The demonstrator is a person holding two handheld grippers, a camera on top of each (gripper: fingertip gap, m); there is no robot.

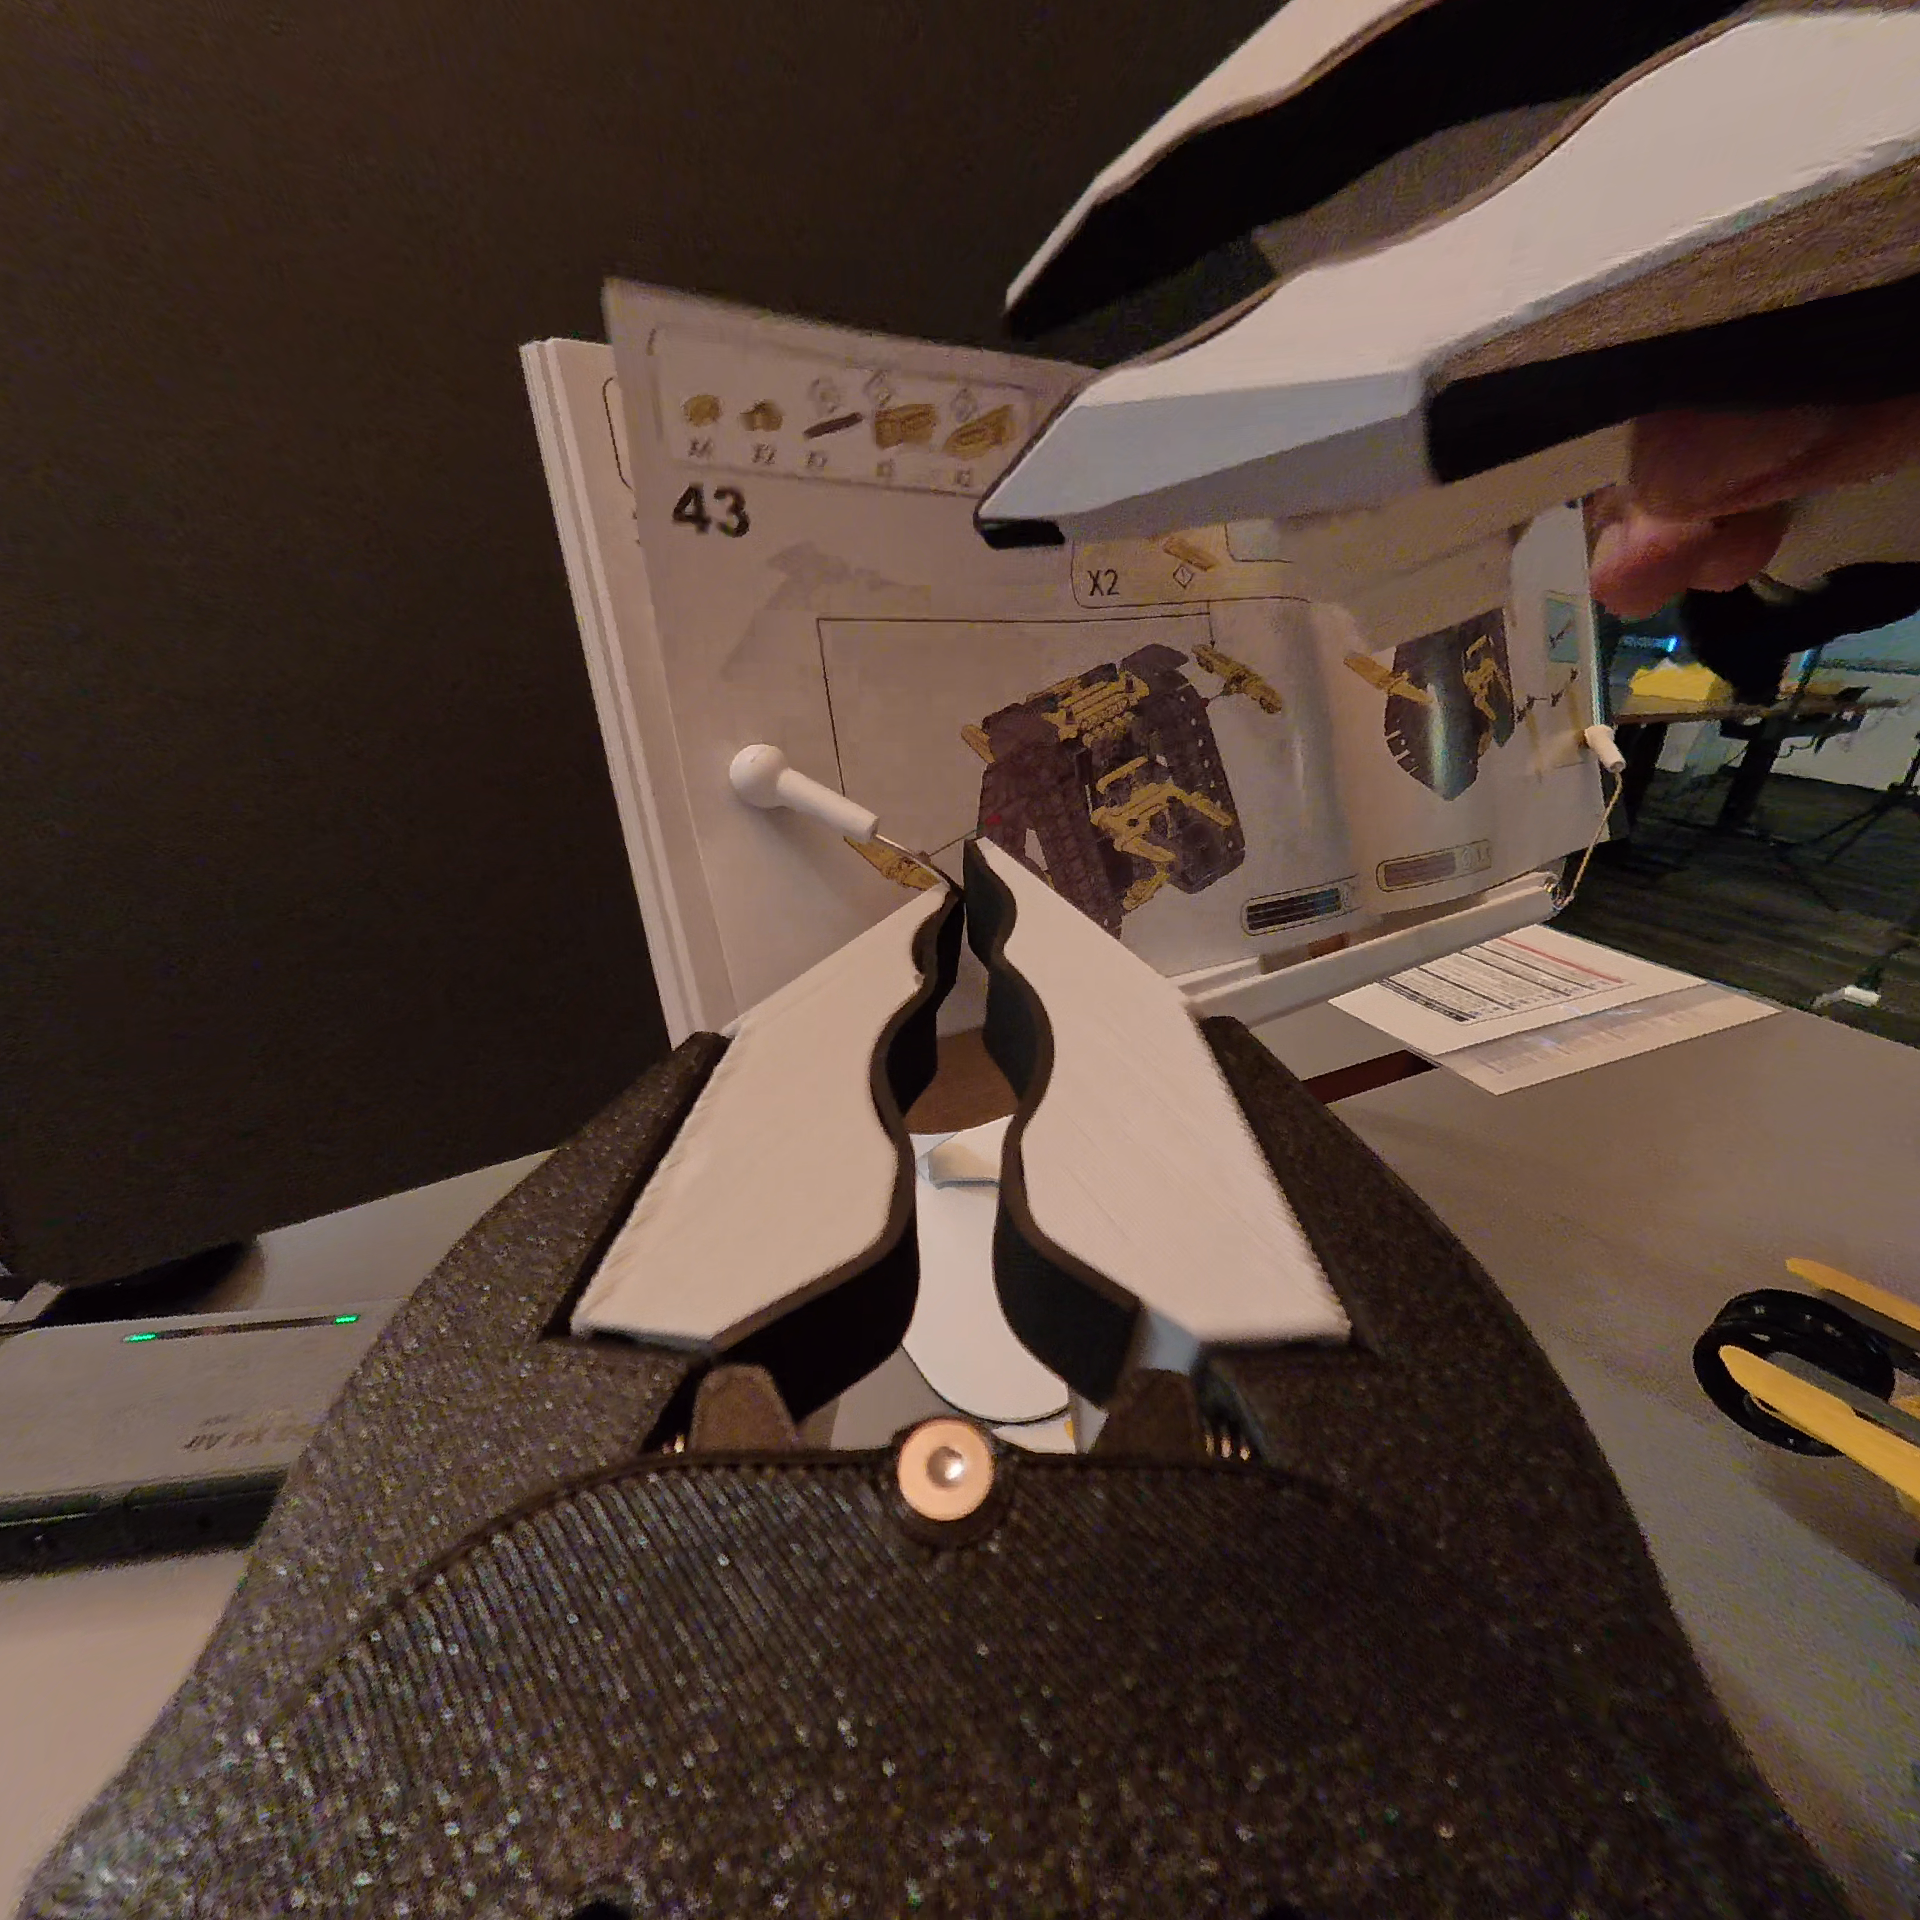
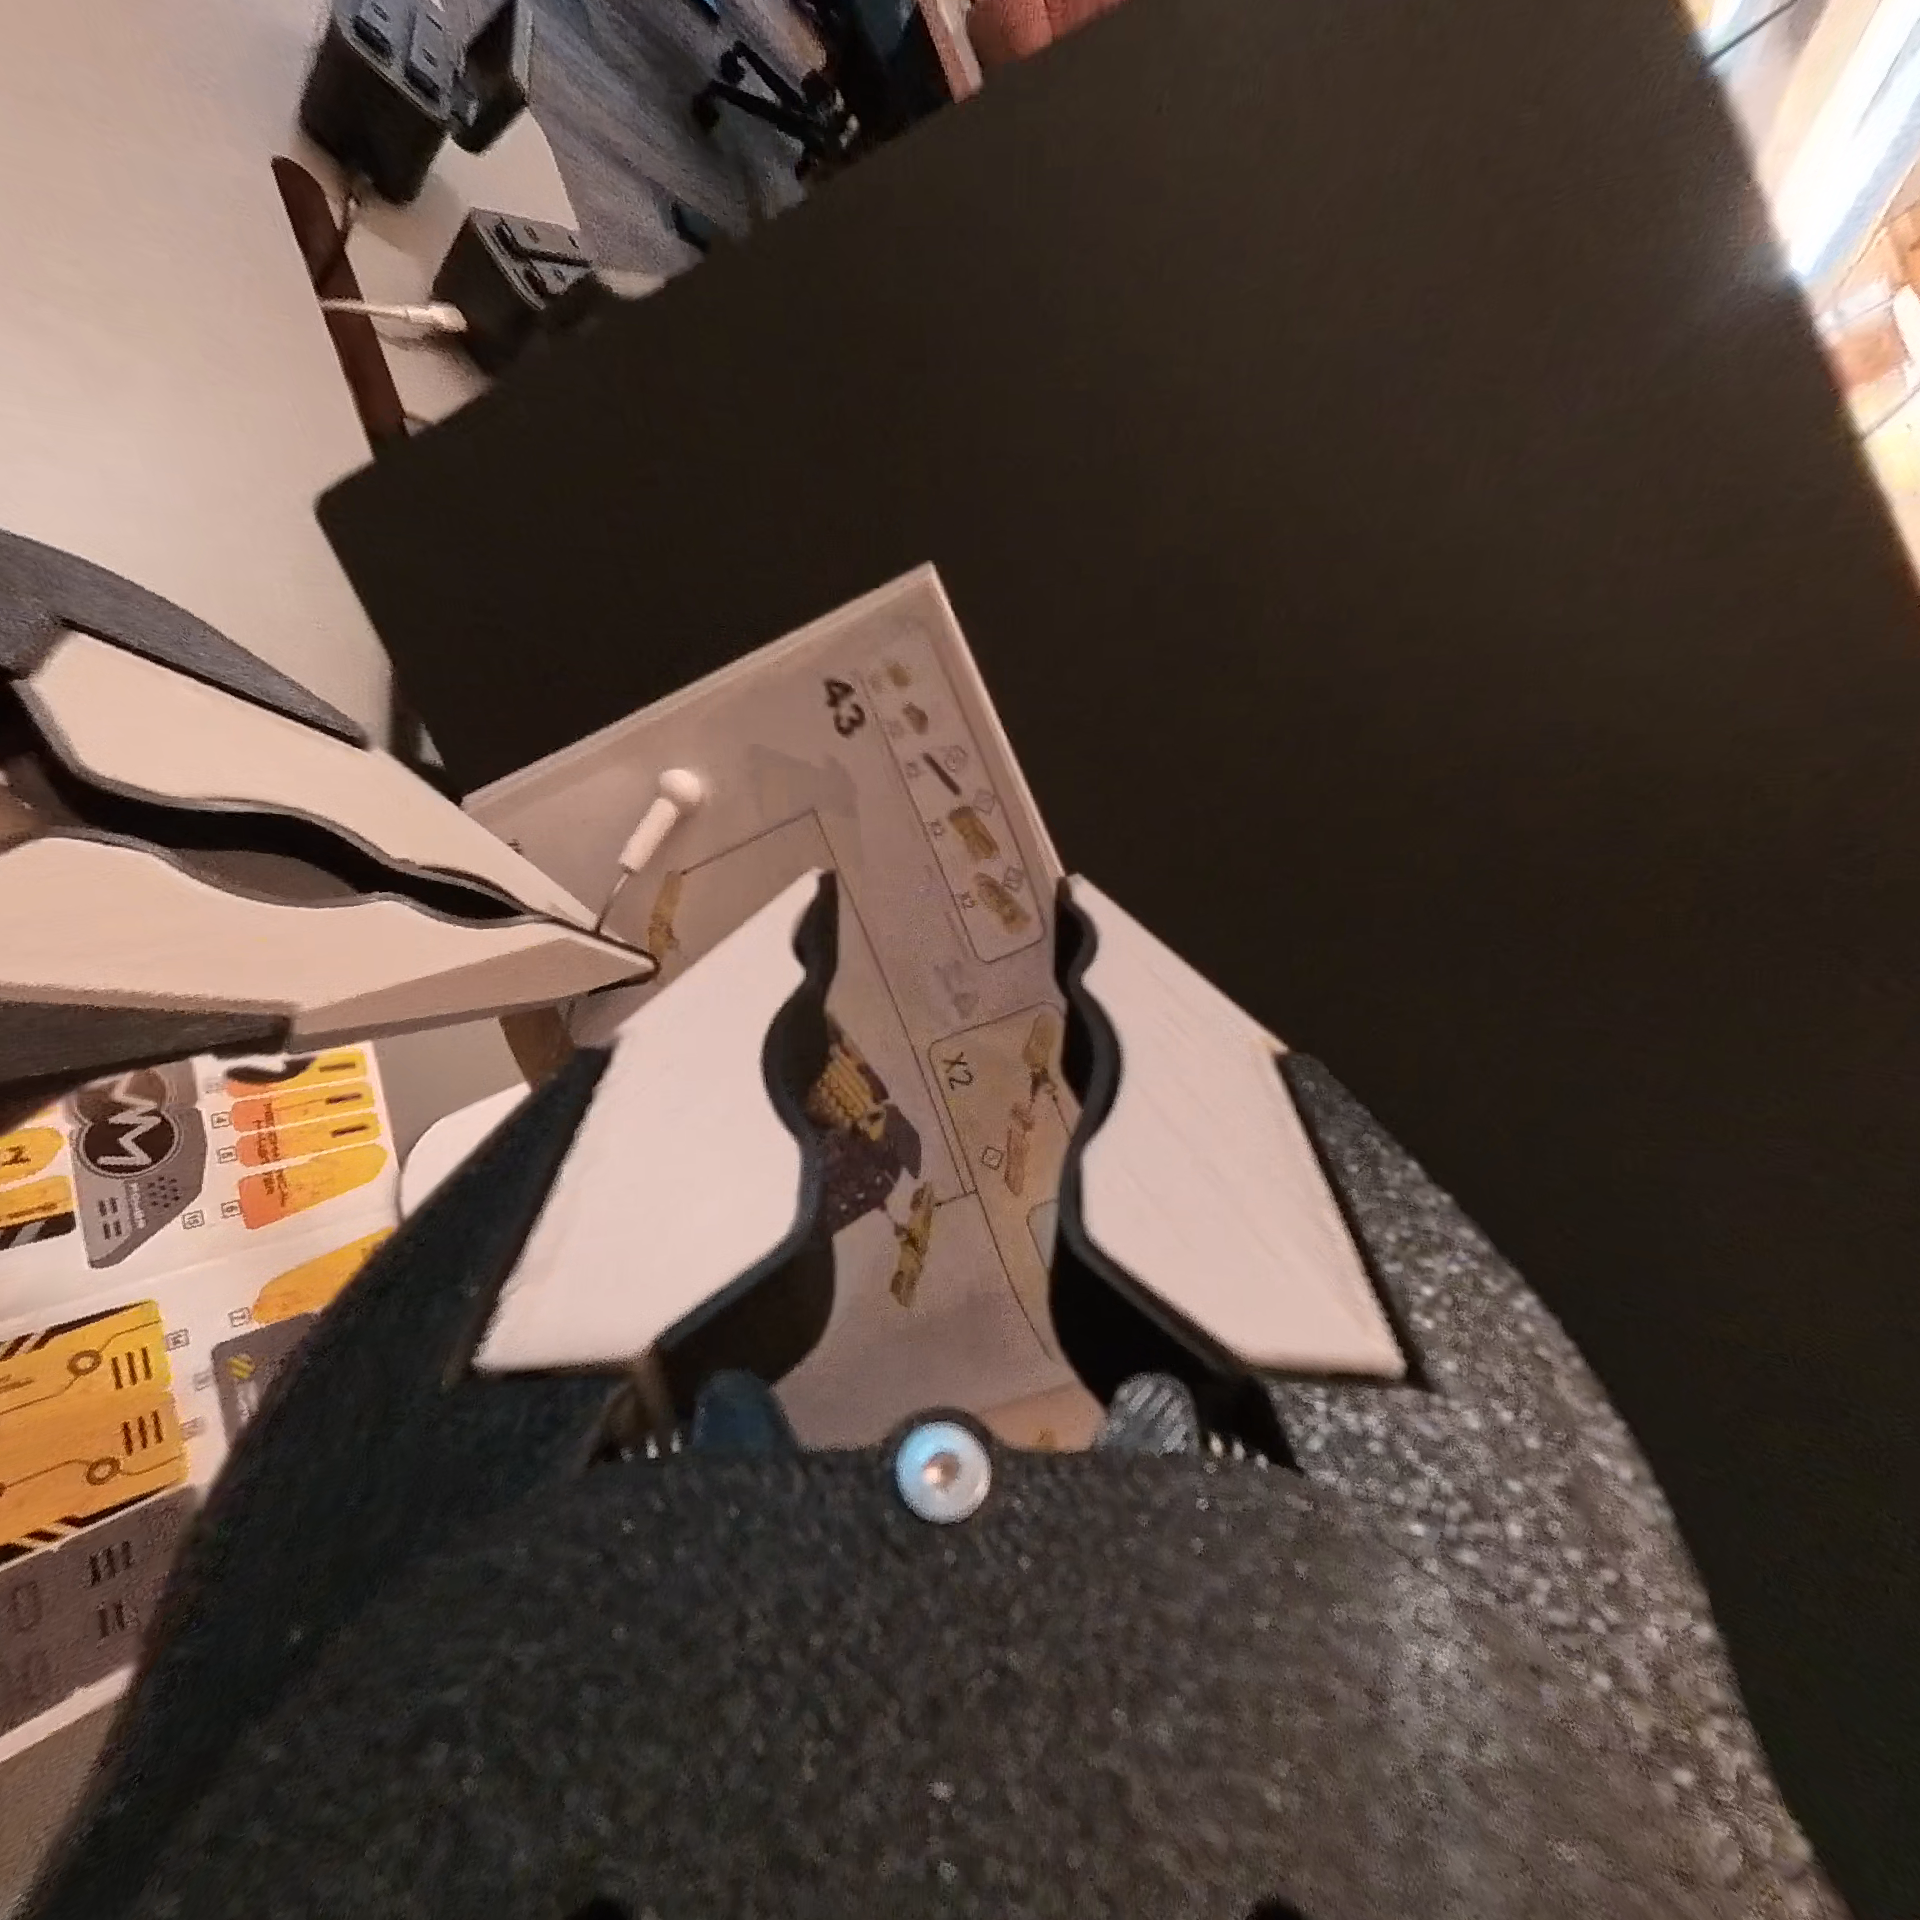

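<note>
Booklet pages (image 1: 831,644) fill the middle of both views: an open instruction booklet stands upright on a white stand (image 1: 1382,945) on the grey bench (image 1: 1610,1195), before a black backdrop. A white peg (image 1: 790,790) on a thin wire lies against the left page, and a second one (image 1: 1605,746) sits at the right edge.

Our left tool (image 1: 961,894) has its fingers pressed together, the tips right at the wire of the left peg, low on the page. We cannot tell whether the wire is actually caught between them.

Our right tool (image 2: 945,899) is spread wide and grips nothing. It hangs in front of the upper right part of the booklet, and in its own view the page shows between its fingers. The middle page bows forward just below it. A hand (image 1: 1714,520) shows behind it at the right of the left wrist view.

On the bench we see a printed sheet (image 1: 1507,987) beside the stand, a black-and-yellow model part (image 1: 1808,1382) at lower right, a dark device with green lights (image 1: 156,1392) at lower left, and a sticker sheet (image 2: 125,1247) at the left of the right wrist view.
</note>
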